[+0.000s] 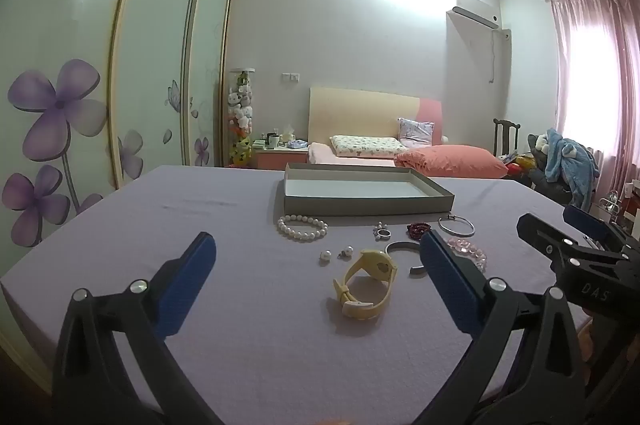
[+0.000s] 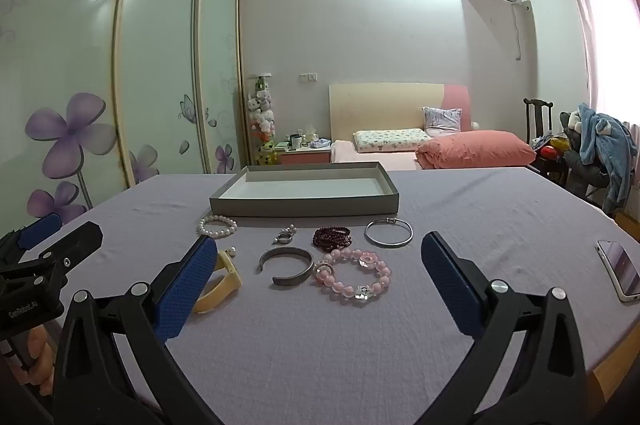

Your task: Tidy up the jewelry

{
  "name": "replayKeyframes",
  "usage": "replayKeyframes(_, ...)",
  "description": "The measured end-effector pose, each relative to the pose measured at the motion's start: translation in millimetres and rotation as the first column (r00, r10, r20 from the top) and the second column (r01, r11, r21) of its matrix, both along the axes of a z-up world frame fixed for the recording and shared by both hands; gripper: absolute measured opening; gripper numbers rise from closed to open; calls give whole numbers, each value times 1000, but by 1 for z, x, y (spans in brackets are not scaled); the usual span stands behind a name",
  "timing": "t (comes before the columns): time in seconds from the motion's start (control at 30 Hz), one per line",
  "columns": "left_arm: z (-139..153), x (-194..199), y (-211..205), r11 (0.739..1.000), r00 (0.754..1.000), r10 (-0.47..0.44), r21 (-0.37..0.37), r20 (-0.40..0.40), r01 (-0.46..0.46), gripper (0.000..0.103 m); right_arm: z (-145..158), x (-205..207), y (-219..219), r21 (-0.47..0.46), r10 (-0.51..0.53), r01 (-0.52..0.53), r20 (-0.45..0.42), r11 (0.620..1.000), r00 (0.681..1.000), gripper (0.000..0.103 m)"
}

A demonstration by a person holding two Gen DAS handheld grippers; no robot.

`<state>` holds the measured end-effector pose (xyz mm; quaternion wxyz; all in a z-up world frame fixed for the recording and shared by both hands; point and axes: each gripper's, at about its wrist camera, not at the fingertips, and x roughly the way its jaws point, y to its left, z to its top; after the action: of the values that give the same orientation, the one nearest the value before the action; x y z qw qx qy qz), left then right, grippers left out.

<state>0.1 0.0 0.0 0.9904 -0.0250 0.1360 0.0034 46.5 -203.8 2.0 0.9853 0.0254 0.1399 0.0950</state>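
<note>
A shallow grey box (image 1: pixel 360 203) (image 2: pixel 304 209) with a white inside stands on the lilac tablecloth. In front of it lie a pearl bracelet (image 1: pixel 303 227) (image 2: pixel 217 225), a ring (image 1: pixel 383 233) (image 2: pixel 285 237), a dark red bead bracelet (image 2: pixel 332 238), a thin silver bangle (image 1: pixel 456 225) (image 2: pixel 388 233), a grey cuff (image 2: pixel 286 265), a pink bead bracelet (image 2: pixel 352 275), two pearl earrings (image 1: pixel 336 254) and a cream watch (image 1: pixel 366 283). My left gripper (image 1: pixel 316 281) is open above the watch. My right gripper (image 2: pixel 318 281) is open near the cuff and pink bracelet.
A phone (image 2: pixel 620 271) lies near the table's right edge. Behind the table are a bed (image 1: pixel 400 149), a nightstand (image 1: pixel 280 155), a wardrobe with flower doors (image 1: pixel 100 85) and a chair with clothes (image 2: pixel 592 153).
</note>
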Motion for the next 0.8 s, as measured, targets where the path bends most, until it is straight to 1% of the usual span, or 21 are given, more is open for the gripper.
replayKeyframes(0.8,0,0,0,1000,1000,-1,-2,-4,1,99,0,0,-2,3,-1,1,-5,1000,1000,101)
